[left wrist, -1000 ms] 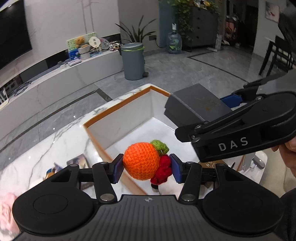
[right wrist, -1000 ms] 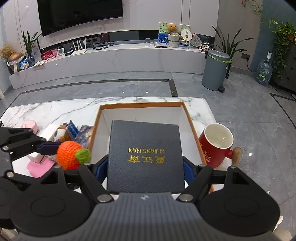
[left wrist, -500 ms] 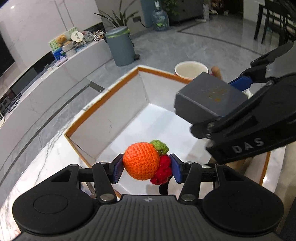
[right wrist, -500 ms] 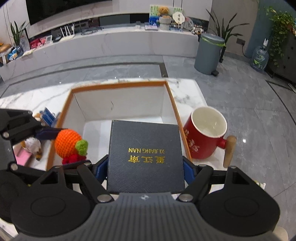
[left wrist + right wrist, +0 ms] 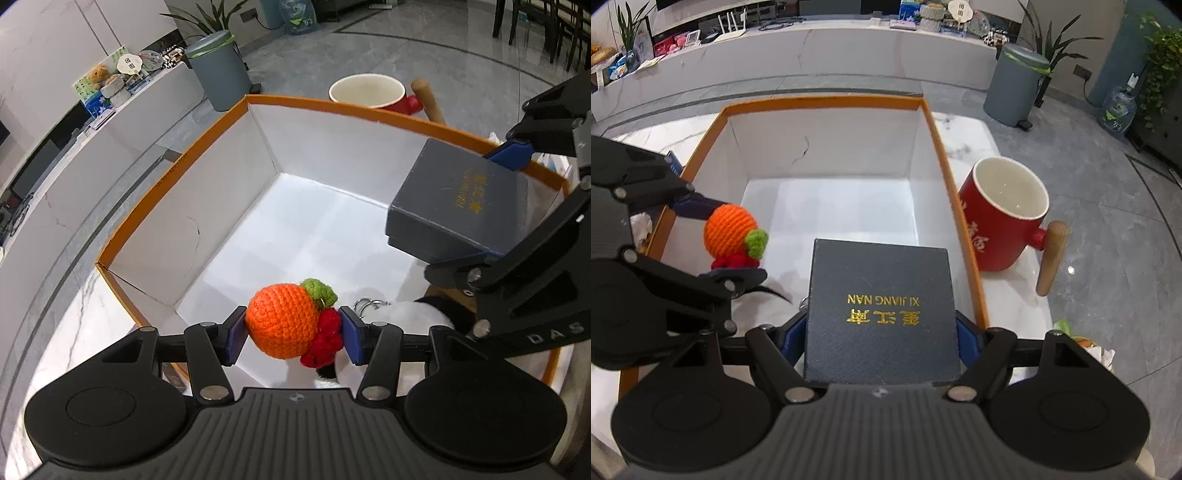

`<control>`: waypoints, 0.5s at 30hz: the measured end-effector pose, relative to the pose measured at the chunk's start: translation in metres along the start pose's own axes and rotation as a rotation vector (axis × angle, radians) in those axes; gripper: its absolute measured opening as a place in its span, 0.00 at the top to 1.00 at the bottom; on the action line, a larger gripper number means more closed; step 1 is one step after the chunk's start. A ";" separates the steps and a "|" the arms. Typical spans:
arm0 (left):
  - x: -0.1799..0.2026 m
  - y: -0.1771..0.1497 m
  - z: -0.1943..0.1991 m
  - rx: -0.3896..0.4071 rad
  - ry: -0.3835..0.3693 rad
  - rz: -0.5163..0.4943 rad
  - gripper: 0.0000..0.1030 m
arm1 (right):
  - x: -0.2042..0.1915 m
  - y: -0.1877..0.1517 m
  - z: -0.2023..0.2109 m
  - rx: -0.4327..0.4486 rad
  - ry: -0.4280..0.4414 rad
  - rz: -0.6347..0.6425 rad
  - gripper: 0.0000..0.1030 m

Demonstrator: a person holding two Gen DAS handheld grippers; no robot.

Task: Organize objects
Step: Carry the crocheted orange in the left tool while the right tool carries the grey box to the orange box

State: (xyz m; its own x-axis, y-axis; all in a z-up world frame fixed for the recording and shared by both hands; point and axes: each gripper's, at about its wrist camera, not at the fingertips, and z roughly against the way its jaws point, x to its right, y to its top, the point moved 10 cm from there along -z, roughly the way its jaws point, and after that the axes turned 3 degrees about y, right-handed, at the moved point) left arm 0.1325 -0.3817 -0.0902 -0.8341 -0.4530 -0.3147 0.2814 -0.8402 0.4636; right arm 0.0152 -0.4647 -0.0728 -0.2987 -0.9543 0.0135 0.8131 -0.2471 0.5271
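both tongs are above the open box, which has an orange rim and white inside and stands on the marble table. the left tongs pinch a crochet orange toy with a green leaf and red berries, and the blue pads press on its two sides. this toy hangs over the near left part of the box, not touching the floor of it. the right tongs are closed on a dark gift case with gold letters, held flat over the near right part of the box. under the toy something white and fluffy with a metal ring seems to lie already in the box.

i judge that the step in hand is the placing of both things in the box. the next move calls for going lower until each thing rests on the bottom, and only then spreading the tongs. the case should stay level and keep apart from the right wall. a red mug with wooden handle stands outside, just beside the box.
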 end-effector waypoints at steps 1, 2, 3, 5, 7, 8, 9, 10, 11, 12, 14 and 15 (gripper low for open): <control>-0.001 0.001 -0.001 -0.004 0.006 -0.009 0.42 | -0.001 -0.001 0.000 -0.001 -0.001 0.005 0.24; -0.001 0.001 -0.002 -0.007 0.010 -0.018 0.42 | -0.002 -0.002 0.000 -0.003 -0.003 0.013 0.24; -0.002 0.001 -0.003 -0.011 0.018 -0.031 0.42 | -0.003 -0.003 0.000 -0.005 -0.004 0.020 0.24; -0.003 0.003 -0.006 -0.021 0.031 -0.057 0.42 | -0.005 -0.006 -0.001 -0.013 -0.010 0.034 0.24; -0.002 0.003 -0.009 -0.036 0.048 -0.094 0.42 | -0.006 -0.010 -0.003 -0.026 -0.019 0.043 0.24; -0.002 0.002 -0.011 -0.045 0.055 -0.109 0.42 | -0.006 -0.012 -0.005 -0.037 -0.024 0.048 0.24; -0.002 0.001 -0.013 -0.055 0.058 -0.122 0.42 | -0.006 -0.015 -0.006 -0.049 -0.026 0.051 0.24; -0.002 0.000 -0.014 -0.066 0.060 -0.133 0.42 | -0.006 -0.016 -0.007 -0.059 -0.028 0.053 0.24; -0.002 0.000 -0.016 -0.075 0.064 -0.142 0.42 | -0.005 -0.018 -0.009 -0.071 -0.031 0.054 0.24; -0.002 -0.001 -0.017 -0.082 0.068 -0.150 0.42 | -0.005 -0.020 -0.010 -0.074 -0.035 0.060 0.24; -0.002 -0.002 -0.021 -0.097 0.080 -0.168 0.42 | -0.007 -0.021 -0.011 -0.085 -0.040 0.072 0.24; -0.001 -0.003 -0.023 -0.105 0.086 -0.176 0.42 | -0.008 -0.021 -0.011 -0.090 -0.040 0.074 0.24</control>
State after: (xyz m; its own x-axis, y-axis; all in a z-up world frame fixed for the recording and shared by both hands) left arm 0.1438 -0.3857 -0.1105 -0.8326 -0.3163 -0.4547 0.1863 -0.9330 0.3079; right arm 0.0056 -0.4539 -0.0932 -0.2542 -0.9635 0.0844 0.8749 -0.1919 0.4447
